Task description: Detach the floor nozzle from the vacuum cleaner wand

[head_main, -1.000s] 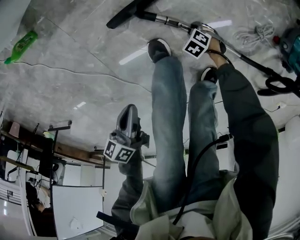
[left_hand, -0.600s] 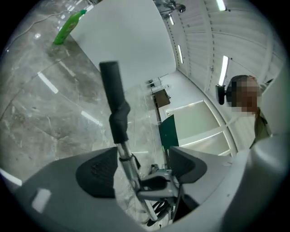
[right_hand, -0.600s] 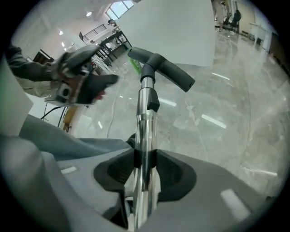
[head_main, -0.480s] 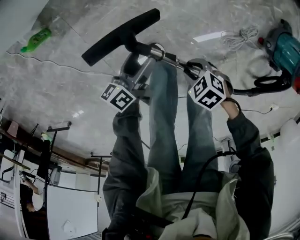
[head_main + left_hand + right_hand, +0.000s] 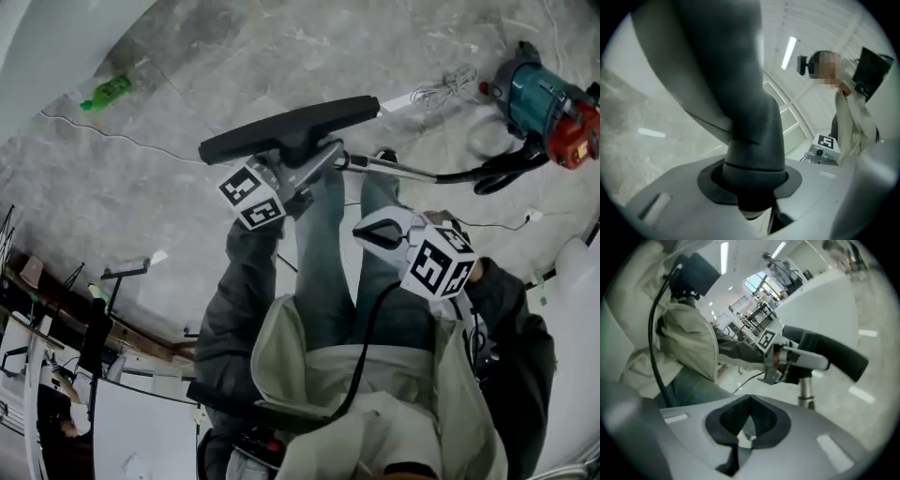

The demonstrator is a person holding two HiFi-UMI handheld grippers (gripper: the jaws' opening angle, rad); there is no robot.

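1. The floor nozzle (image 5: 291, 127) is up off the floor, its long bar running left to right in the head view, its neck meeting the chrome wand (image 5: 394, 169).
2. The left gripper (image 5: 314, 161) has jaws that have just been closing, and they clamp that neck.
3. The right gripper (image 5: 364, 232) is closed on nothing.

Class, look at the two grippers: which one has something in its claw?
The left gripper: its claw has just been closing and grips the nozzle by its neck. The right gripper is shut on nothing.
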